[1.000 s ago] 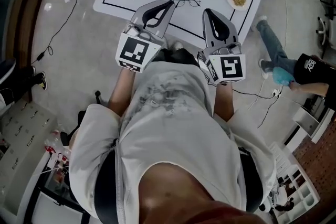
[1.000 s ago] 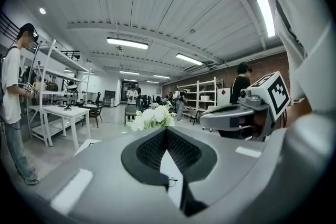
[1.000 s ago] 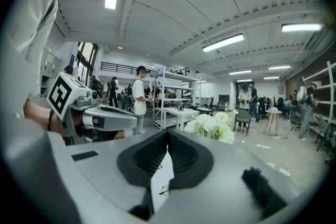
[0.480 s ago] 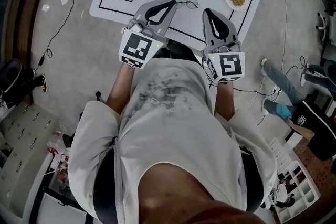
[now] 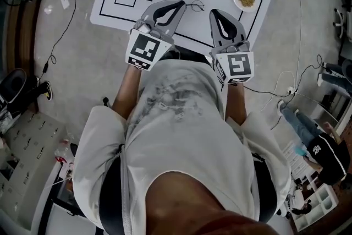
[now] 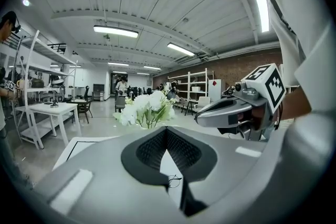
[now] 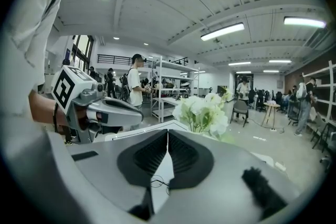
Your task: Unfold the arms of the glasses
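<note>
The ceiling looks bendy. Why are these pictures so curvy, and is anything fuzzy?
Left gripper view: wide lens curves the ceiling lights, the close left claw looks fuzzy. Right gripper view: same curving, dark round edges, right claw soft. Head view: even light, glasses tiny but clear.

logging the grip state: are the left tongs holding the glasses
No, the left tongs are shut with nothing between them, and the glasses lie on the table beneath.
</note>
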### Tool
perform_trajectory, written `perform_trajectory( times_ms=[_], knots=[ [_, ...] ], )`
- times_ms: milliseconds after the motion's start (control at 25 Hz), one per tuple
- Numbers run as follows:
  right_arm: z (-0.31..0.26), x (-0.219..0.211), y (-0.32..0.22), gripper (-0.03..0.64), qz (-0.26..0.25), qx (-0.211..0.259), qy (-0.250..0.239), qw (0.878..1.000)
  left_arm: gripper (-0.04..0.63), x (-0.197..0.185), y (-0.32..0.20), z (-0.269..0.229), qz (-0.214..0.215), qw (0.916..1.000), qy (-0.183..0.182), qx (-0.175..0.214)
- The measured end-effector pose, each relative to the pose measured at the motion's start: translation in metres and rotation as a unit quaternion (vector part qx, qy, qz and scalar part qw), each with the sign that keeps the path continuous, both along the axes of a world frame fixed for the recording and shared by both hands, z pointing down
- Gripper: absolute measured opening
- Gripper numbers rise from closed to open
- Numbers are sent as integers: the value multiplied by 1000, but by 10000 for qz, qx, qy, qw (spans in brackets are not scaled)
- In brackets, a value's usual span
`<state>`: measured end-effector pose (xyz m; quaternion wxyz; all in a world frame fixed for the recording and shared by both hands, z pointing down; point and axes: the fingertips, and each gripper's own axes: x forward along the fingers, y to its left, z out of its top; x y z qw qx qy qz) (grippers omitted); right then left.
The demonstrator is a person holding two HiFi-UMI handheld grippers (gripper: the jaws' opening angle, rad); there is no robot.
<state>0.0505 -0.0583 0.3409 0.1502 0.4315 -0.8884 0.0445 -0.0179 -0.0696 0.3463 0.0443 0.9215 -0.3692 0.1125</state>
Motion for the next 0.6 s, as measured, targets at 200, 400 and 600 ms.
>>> perform_trajectory(
  times_ms=[200, 400, 600],
  knots=[
    [8, 3, -5, 18, 33, -102, 68, 9999, 9, 5, -7, 10, 76, 9999, -48, -91],
    [17, 6, -10, 18, 62, -182, 119, 9997, 9, 10, -11, 20, 162, 9997, -111, -172],
    [27, 11, -13, 18, 116, -278, 167, 9994, 9, 15, -16, 28, 229, 9993, -131, -263]
  ],
)
